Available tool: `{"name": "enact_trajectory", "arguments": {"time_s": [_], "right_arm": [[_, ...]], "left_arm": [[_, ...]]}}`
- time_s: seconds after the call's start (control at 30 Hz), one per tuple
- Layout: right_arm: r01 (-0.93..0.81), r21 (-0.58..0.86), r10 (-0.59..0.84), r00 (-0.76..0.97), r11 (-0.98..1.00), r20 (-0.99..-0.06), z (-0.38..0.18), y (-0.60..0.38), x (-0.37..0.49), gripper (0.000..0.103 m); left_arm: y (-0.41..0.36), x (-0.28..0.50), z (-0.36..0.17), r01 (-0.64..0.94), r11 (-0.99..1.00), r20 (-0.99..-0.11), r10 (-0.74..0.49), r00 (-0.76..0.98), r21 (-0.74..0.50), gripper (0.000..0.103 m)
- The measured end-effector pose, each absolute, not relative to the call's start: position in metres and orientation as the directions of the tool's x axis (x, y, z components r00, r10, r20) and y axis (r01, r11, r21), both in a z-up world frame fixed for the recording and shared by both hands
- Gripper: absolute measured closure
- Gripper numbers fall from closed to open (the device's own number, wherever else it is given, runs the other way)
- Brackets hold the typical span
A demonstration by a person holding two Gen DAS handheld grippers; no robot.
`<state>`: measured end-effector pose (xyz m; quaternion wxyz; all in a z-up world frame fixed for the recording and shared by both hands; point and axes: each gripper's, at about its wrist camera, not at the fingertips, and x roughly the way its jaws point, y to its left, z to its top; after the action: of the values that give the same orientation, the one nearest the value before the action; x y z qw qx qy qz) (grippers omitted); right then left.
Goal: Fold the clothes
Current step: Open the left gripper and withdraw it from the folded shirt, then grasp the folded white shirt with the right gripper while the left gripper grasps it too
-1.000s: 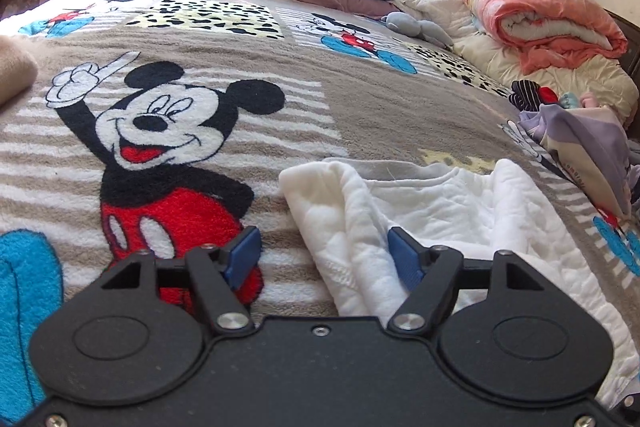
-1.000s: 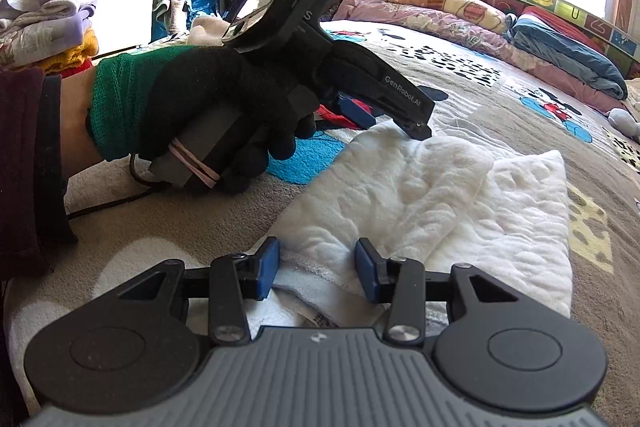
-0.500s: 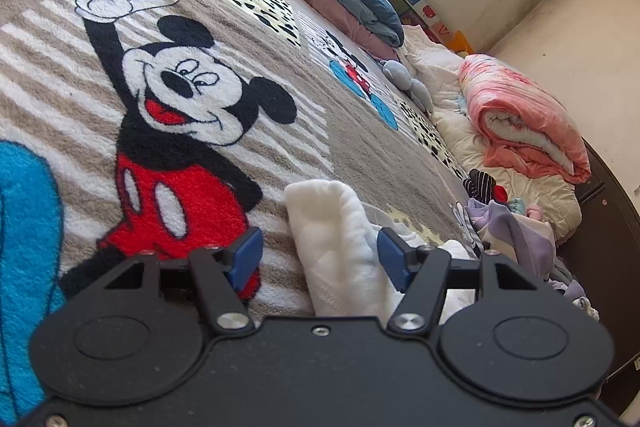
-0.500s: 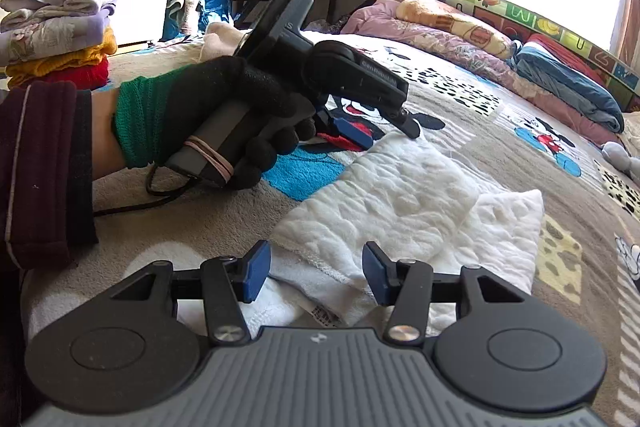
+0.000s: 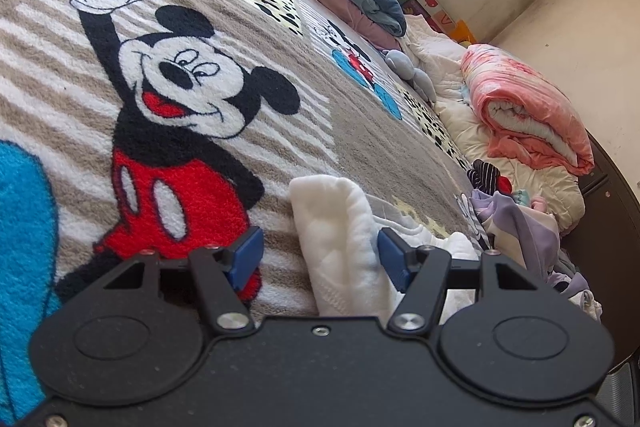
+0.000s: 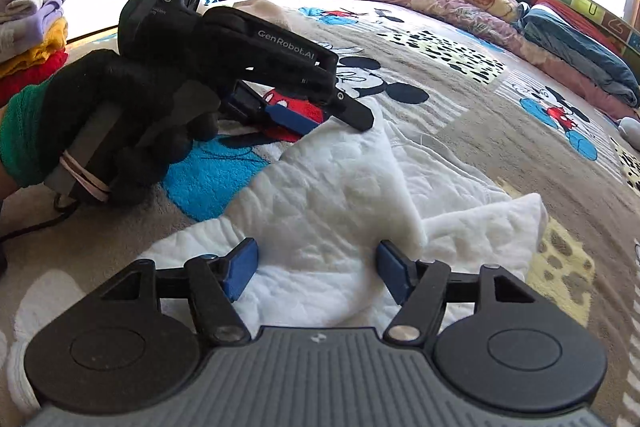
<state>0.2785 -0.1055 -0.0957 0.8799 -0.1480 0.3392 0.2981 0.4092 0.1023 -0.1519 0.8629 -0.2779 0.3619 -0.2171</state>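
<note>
A white quilted garment (image 6: 340, 195) lies partly folded on the bed's cartoon blanket (image 5: 224, 155). The left gripper (image 5: 318, 259) and right gripper (image 6: 316, 267) both gape wide over its near edges, gripping nothing.

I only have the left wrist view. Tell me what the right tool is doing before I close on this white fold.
Observer: The right tool is open above the near edge of the white quilted garment, gripping nothing.
Operator: Describe how the garment lies beyond my fold.
Observer: One flap is folded over a wider lower layer, which spreads on the Mickey Mouse blanket.
Operator: Report any finished clothes.
Observer: A stack of folded clothes, purple, yellow and red, sits at the left edge of the right wrist view, beyond the gloved hand.
</note>
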Motion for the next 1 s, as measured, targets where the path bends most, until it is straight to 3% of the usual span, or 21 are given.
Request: {"name": "enact_trajectory", "arguments": {"time_s": [0.23,0.43,0.6,0.77,1.0], "right_arm": [[-0.643,-0.013,0.475,0.578,0.766,-0.663,-0.077,-0.113,0.270,0.037],[-0.500,0.235,0.541,0.653,0.833,-0.530,-0.058,-0.186,0.281,0.036],[-0.315,0.443,0.522,0.694,0.839,-0.496,-0.086,-0.248,0.320,0.035],[-0.243,0.587,0.570,0.672,0.772,-0.472,-0.118,-0.278,0.353,0.035],[-0.192,0.743,0.662,0.628,0.642,-0.409,-0.160,-0.297,0.395,0.034]], "left_arm": [[0.105,0.406,-0.149,0.175,0.746,-0.495,-0.578,0.649,-0.642,0.041],[0.106,0.411,-0.149,0.177,0.730,-0.486,-0.595,0.640,-0.661,0.039],[0.111,0.419,-0.151,0.170,0.698,-0.463,-0.617,0.636,-0.696,0.039],[0.109,0.426,-0.154,0.177,0.687,-0.459,-0.632,0.625,-0.705,0.039],[0.106,0.435,-0.157,0.187,0.673,-0.453,-0.651,0.609,-0.716,0.047]]}}
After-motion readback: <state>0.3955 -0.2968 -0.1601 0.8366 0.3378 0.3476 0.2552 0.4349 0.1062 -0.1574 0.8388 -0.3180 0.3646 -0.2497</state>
